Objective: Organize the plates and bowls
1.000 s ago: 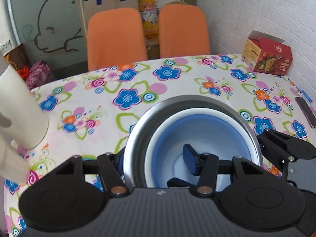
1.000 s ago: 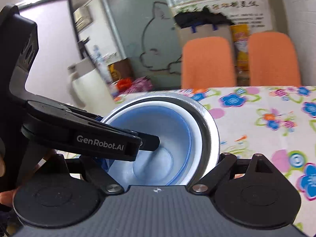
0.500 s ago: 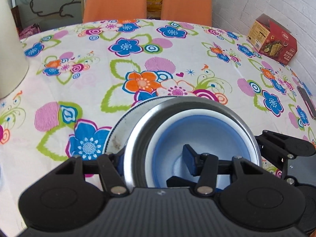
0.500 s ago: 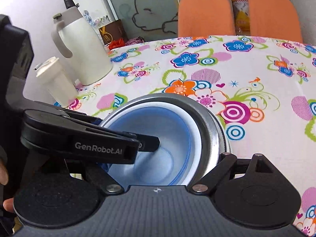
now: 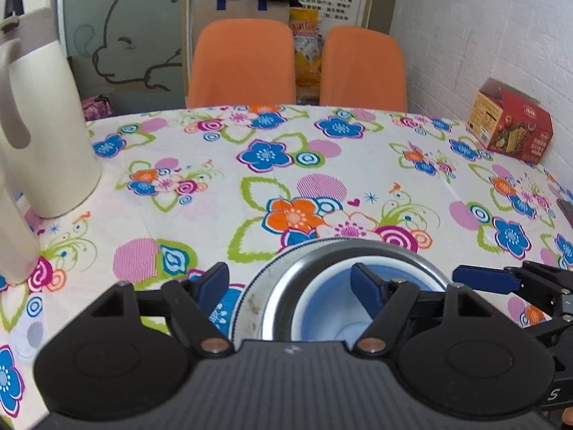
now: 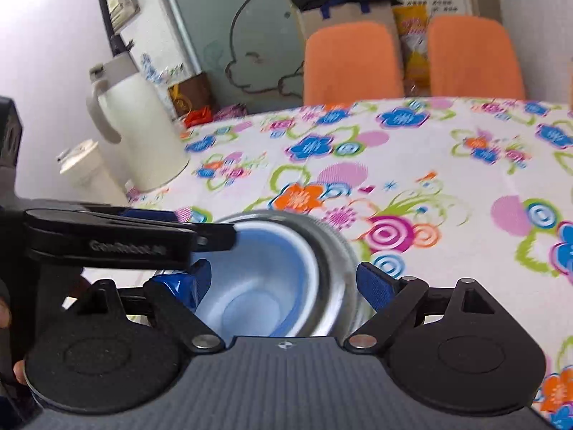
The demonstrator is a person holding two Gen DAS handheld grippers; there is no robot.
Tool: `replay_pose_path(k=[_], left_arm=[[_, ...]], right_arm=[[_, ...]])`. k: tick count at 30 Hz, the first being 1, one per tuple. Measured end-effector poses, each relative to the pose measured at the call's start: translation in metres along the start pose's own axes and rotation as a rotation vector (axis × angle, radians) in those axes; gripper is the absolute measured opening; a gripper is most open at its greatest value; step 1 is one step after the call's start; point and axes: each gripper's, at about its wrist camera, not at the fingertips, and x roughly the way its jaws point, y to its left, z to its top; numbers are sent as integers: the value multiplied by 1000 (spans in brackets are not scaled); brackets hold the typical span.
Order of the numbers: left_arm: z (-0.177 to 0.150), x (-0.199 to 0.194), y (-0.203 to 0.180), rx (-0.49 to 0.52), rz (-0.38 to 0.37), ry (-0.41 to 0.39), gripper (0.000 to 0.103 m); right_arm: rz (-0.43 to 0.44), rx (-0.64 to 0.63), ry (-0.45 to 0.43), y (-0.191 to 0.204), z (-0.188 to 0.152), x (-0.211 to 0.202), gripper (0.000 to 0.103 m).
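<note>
1. The left gripper (image 5: pixel 290 288) is spread wide and holds nothing; its right finger hangs over the blue bowl (image 5: pixel 329 308).
2. That bowl sits nested in the steel bowl (image 5: pixel 283 286) on a plate (image 5: pixel 247 304), right between both claws.
3. The right gripper (image 6: pixel 283 283) also gapes empty astride the rim, about equally near.

metal bowl (image 5: pixel 322 261): shiny, scuffed | inner bowl (image 5: pixel 329 308): smooth blue-white plastic | tablecloth (image 5: pixel 215 186): matt printed cloth | jug (image 5: pixel 43 136): smooth cream plastic
</note>
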Motion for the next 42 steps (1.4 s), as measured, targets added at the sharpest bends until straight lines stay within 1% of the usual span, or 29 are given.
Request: replay_pose_path(k=[2,5,11,14,18,25,31,34,36,42], left_arm=[[-2,-9,-1,-46,29,-52,76],[-9,-17,-8,-97,43,-90,77],[-28,-35,-37,-122,54,-161,80],[-37,-49,-51,-95,59,-189,84],[-50,-68,-67,-61,73,-217,84],[-85,-87,-88,-46,77,-195,84],[-119,-103,-107,-15,72,-192,84],[-135,-110,-117,-1,57,-187,84],[-145,-116,-125,17,48,-189,84],[-172,-148,-149,68,45,-234,84]], right_arm=[[-25,17,-49,-7,1,-11,75],[-49,44,-96,-17,-2,-23,75],[-127,116,-230,-40,-20,-43,76],[-139,153,-228,-52,-23,-50,76],[-143,188,-266,-57,-33,-67,76],[-133,180,-281,-49,-56,-91,76],[-143,182,-288,-49,-85,-115,76],[-135,206,-294,-53,-102,-129,76],[-145,209,-305,-53,-111,-139,76],[-156,222,-340,-52,-140,-172,76]])
